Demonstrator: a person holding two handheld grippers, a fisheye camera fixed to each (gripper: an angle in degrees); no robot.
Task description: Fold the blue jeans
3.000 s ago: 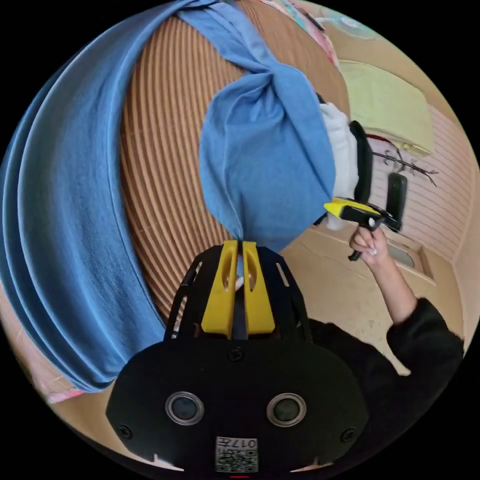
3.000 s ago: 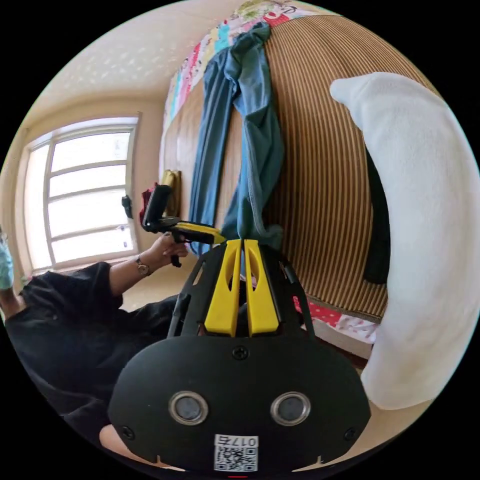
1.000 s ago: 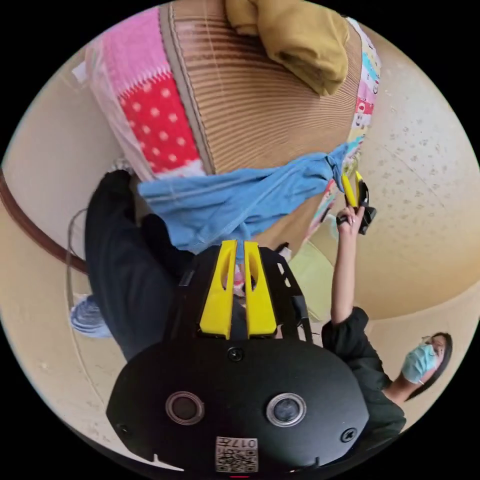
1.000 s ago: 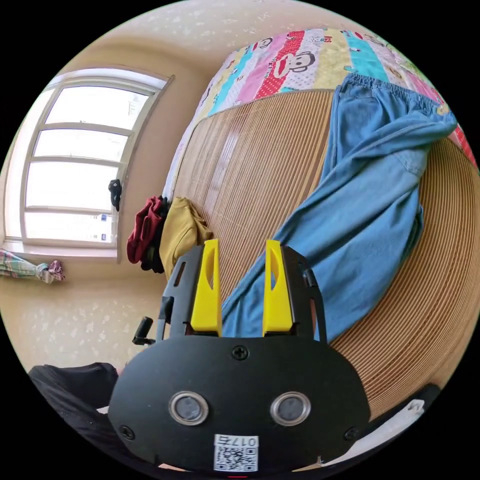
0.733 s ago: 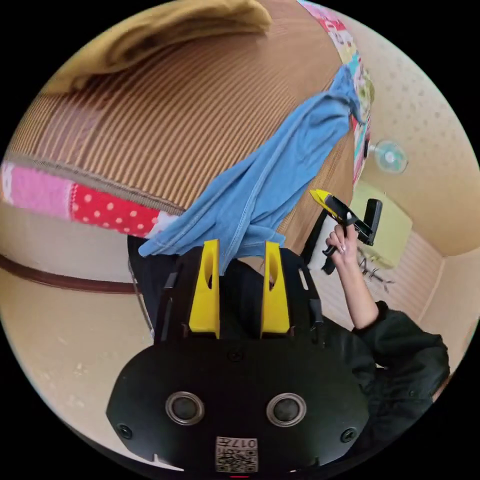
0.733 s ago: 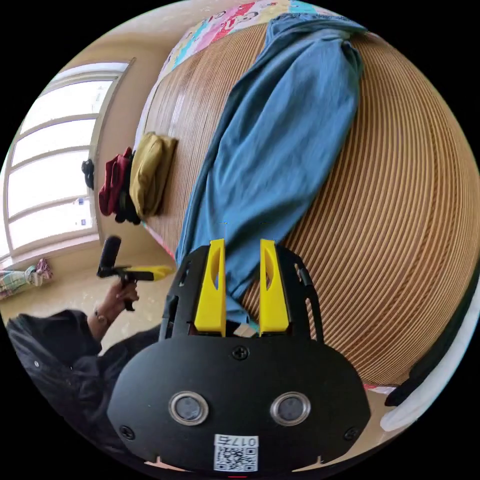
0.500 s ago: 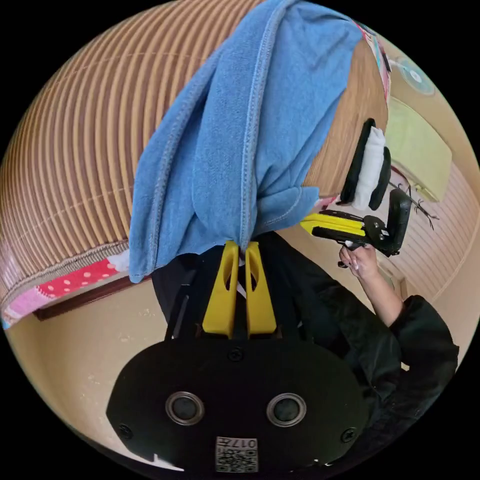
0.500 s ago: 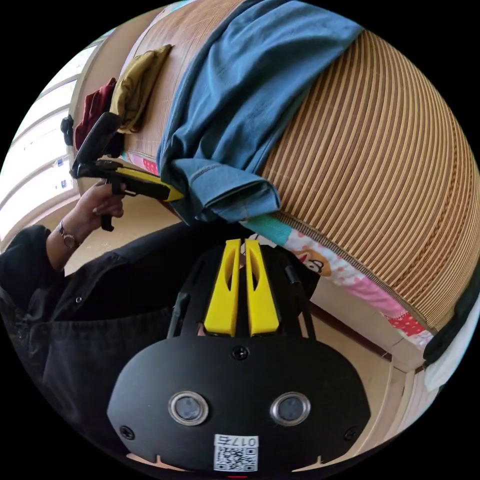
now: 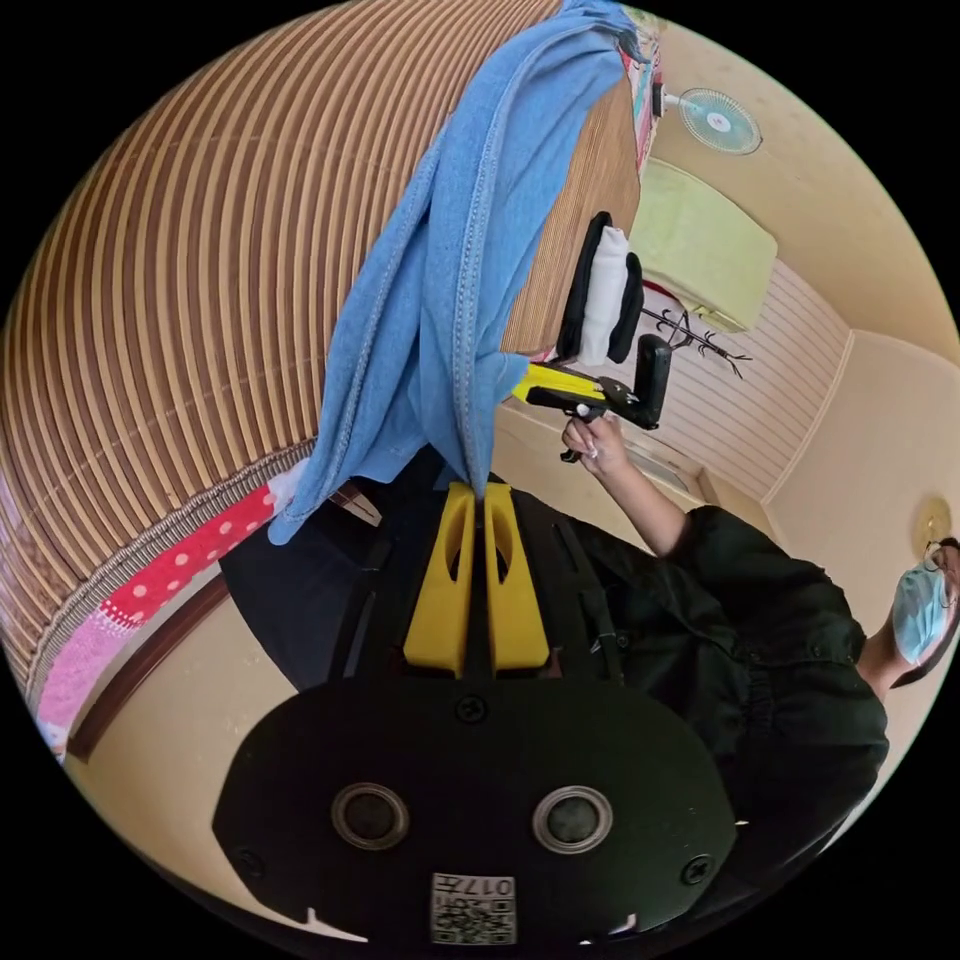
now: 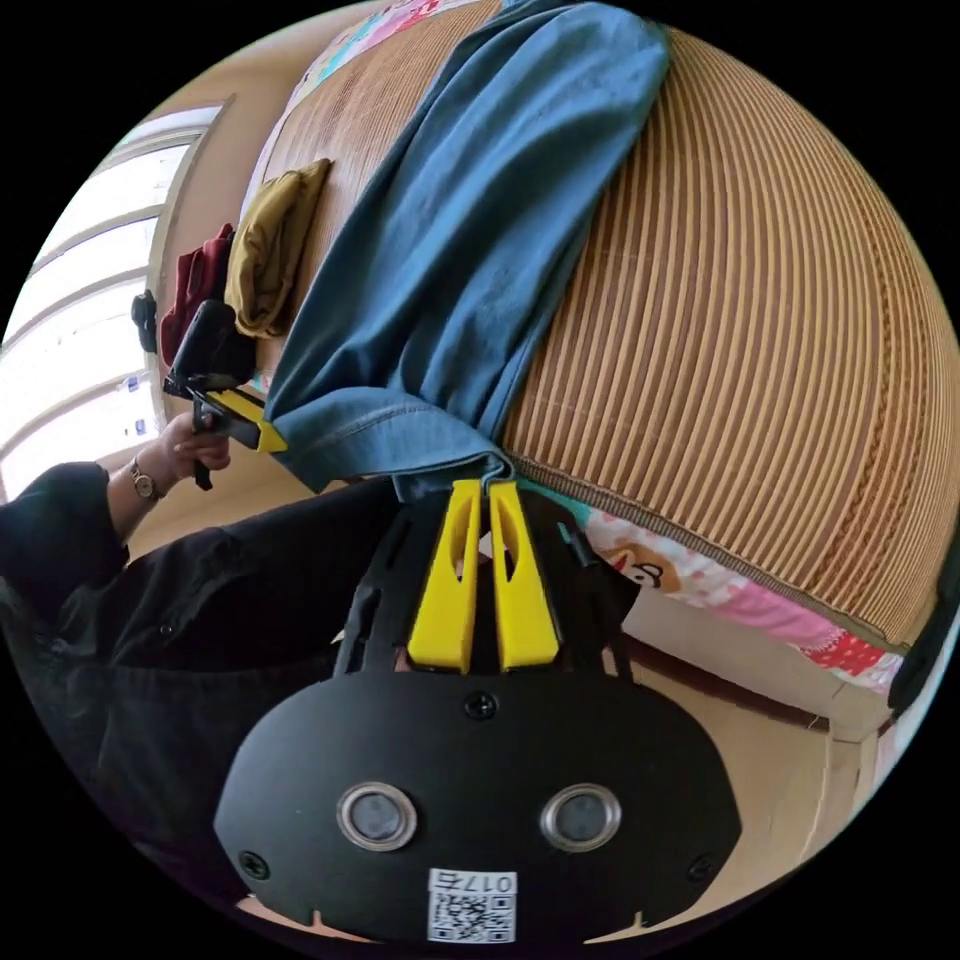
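Note:
The blue jeans (image 9: 450, 270) lie lengthwise on a striped bamboo mat (image 9: 180, 280), with their leg ends hanging over the bed's near edge. My left gripper (image 9: 478, 490) is shut on one corner of the leg hem. In the right gripper view the jeans (image 10: 470, 230) run away across the mat, and my right gripper (image 10: 478, 487) is shut on the other hem corner. Each view also catches the other hand-held gripper: the left gripper (image 10: 262, 432) and the right gripper (image 9: 530, 384), both with their tips at the hem.
A mustard garment (image 10: 265, 245) and a red one (image 10: 195, 285) lie at the mat's far side near a window (image 10: 70, 340). A black and white folded pile (image 9: 600, 290) sits at the mat's end. The patterned sheet (image 10: 700, 585) marks the bed's edge; the person in black stands against it.
Both grippers stood open 0.7 s ago. The left one then shut on the hem, and the right one has since come up to the other hem corner and holds it.

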